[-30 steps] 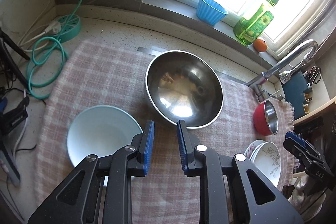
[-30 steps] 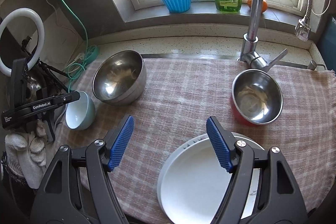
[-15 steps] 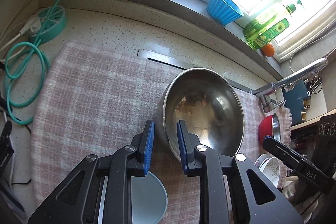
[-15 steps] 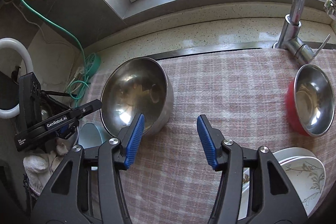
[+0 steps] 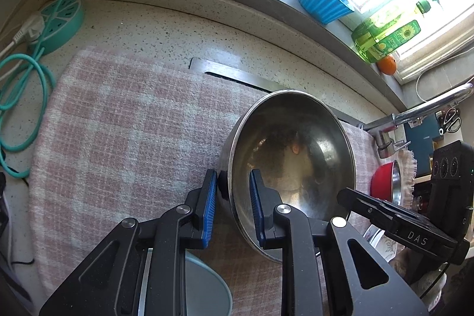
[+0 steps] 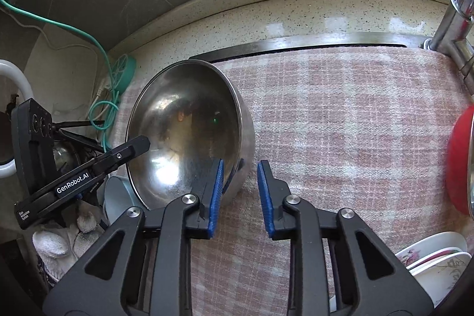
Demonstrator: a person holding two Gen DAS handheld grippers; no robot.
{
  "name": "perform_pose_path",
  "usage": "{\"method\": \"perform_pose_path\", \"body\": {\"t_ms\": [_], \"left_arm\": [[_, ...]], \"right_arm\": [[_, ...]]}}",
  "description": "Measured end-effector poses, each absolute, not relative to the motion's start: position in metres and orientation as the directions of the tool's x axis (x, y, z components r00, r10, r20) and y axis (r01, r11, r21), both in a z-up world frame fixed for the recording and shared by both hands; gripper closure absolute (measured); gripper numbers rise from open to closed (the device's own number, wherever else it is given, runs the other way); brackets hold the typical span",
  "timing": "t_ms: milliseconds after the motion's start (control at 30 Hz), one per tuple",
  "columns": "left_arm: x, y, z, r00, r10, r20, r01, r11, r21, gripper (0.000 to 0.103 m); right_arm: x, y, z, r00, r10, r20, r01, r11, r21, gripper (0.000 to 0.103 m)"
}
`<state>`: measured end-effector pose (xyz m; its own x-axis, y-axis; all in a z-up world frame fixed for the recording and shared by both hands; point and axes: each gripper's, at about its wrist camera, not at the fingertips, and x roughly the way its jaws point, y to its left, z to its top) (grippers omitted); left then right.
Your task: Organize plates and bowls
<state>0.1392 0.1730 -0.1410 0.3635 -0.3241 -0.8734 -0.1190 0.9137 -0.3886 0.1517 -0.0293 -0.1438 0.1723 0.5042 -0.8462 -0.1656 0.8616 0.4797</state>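
steel bowl (image 5: 293, 156): light, rigid, slippery; grip the thin rim. left tool (image 5: 232, 197) and right tool (image 6: 240, 191) each straddle the rim, slightly apart, neither visibly clamped.

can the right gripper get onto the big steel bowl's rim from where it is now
Probably yes. The right gripper is open and already straddles the near rim of the steel bowl, one pad inside, one outside. The left gripper straddles the opposite side without blocking it.

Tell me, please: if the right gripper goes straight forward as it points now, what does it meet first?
Probably the large steel bowl: the right gripper already straddles its rim, the wall between open jaws.
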Motion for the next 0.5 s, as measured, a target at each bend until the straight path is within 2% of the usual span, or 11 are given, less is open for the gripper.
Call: {"method": "perform_pose_path", "body": {"t_ms": [33,500], "left_arm": [[0.139,0.173,-0.14,0.364,-0.323,-0.874,-0.119,0.914,-0.387,0.083],[0.124,0.147,-0.121,0.392,-0.32,-0.863,-0.081,0.922,-0.378,0.083]], "right_arm": [[0.152,-0.028,-0.144,0.168,0.507,-0.845,-0.169,0.86,0.482,0.086],[0.132,-0.051,-0.127,0.202,0.507,-0.838,-0.166,0.861,0.481,0.086]]}}
